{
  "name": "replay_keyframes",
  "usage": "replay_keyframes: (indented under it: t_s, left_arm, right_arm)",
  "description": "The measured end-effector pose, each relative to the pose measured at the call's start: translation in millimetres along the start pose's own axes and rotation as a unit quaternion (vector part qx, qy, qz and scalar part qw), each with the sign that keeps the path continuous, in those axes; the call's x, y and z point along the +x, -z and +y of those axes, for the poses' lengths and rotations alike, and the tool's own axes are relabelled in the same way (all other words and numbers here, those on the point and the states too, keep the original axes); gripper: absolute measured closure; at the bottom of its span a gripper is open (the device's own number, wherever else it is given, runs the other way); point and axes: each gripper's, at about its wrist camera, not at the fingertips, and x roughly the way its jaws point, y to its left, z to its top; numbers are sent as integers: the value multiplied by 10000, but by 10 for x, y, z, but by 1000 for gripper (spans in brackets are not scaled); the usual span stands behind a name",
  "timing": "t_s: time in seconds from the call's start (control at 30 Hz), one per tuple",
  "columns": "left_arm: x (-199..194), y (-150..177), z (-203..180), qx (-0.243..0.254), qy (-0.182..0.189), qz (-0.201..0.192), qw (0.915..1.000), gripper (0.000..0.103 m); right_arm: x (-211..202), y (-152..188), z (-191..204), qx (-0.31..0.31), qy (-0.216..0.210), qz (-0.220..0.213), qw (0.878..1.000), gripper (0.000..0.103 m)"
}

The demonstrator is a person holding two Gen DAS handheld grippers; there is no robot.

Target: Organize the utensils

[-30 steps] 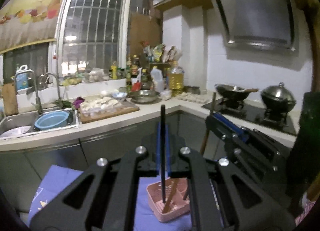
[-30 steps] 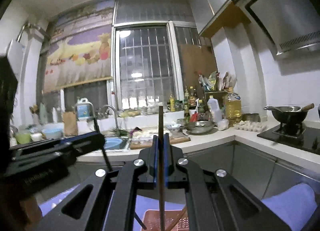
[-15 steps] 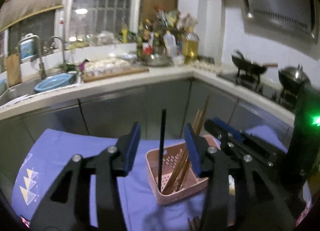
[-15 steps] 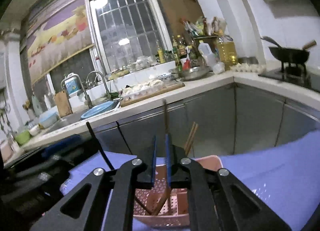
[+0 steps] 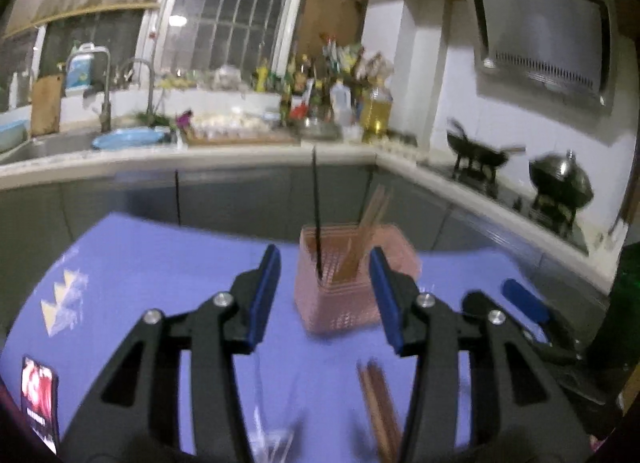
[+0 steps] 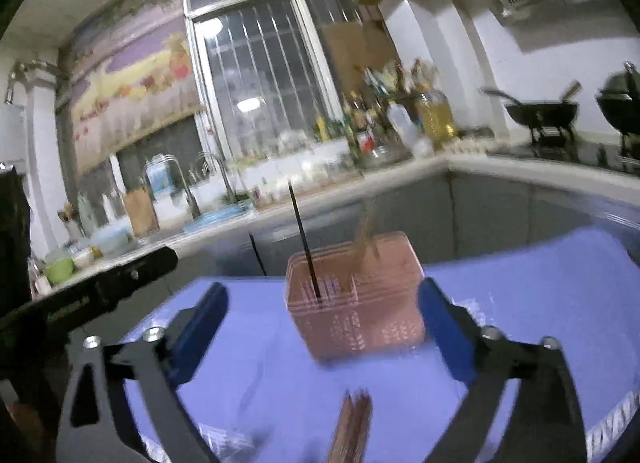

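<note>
Moved: you've released both chopsticks; black chopstick (image 5: 316,207) now stands in pink basket (image 5: 340,303).
Left tool (image 5: 324,295): half-open, empty.
Right tool (image 6: 324,327): opening wide, empty.
Left: brown chopsticks (image 5: 380,407) on bench.

No readable text. Faint lettering on black arm of left gripper (image 6: 100,295), at 9 o'clock in right wrist view, too blurred. Red card (image 5: 39,391), 8 o'clock in left wrist view, print illegible.

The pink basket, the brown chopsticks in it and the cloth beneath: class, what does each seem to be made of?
Pink basket: probably matte moulded plastic, judging by its perforated grid walls and uniform colour.
Brown chopsticks: likely wood or bamboo, given the dull tan colour; blur leaves this open.
Cloth: seemingly blue-violet fabric, non-glossy, with a printed pattern near its edge.
</note>
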Motion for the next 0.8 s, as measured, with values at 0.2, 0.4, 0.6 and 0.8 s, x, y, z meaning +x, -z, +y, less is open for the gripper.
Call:
replay_keyframes:
  t_s: [0.2, 0.4, 0.6, 0.8]
  left_arm:
    - [121, 698, -3, 219, 93, 936, 9953, 59]
    - [281, 1150, 31, 38, 184, 1666, 9858, 59]
    - [319, 1241, 68, -78, 194, 1850, 9825, 59]
    - [367, 1252, 75, -130, 220, 1956, 9804, 59]
  right_arm:
    - [-80, 597, -234, 517, 124, 1037, 9932, 6]
    - [-104, 868, -305, 730, 363, 1544, 9846, 15]
    - [-121, 951, -266, 702, 332, 1603, 9840, 30]
    - [-149, 917, -365, 835, 732, 1368, 9844, 34]
